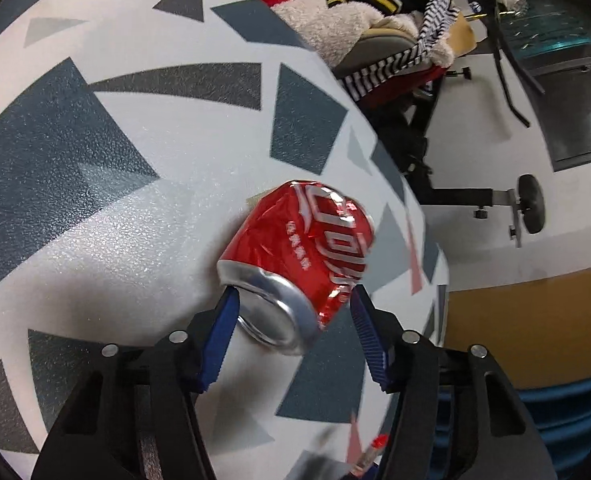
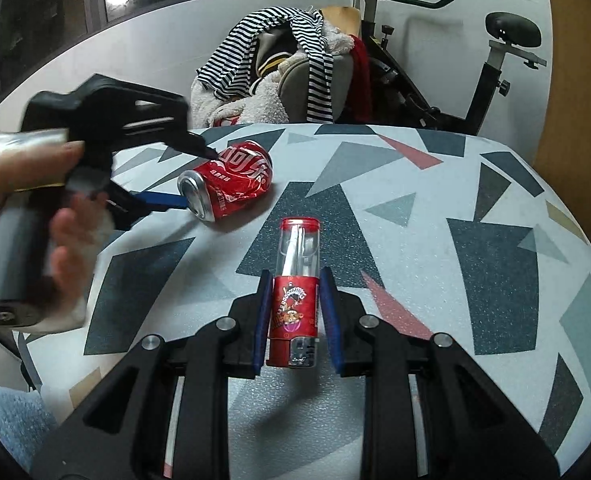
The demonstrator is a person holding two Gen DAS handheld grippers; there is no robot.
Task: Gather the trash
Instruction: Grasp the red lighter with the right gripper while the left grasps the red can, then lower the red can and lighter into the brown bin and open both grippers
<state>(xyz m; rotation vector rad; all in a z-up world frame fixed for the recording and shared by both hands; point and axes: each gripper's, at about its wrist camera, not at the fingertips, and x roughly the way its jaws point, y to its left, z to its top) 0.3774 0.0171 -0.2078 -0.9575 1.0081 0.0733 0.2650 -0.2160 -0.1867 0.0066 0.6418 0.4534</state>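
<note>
A crushed red soda can [image 1: 303, 248] lies on its side on the patterned table [image 1: 135, 184]. My left gripper [image 1: 293, 292] straddles the can's silver end, and both blue pads [image 1: 219, 344] touch its sides. From the right wrist view the same can [image 2: 231, 180] sits at the table's far left, with the left gripper [image 2: 193, 178] and a person's hand [image 2: 67, 240] around its handle. My right gripper [image 2: 295, 274] is shut on a red-and-clear lighter [image 2: 295, 304], which points away over the table [image 2: 475, 208].
A chair piled with striped and fleecy clothes [image 2: 279, 64] stands just beyond the table's far edge. An exercise bike [image 2: 491, 68] stands behind it against the white wall. The table's right edge [image 1: 435, 264] drops off close to the can.
</note>
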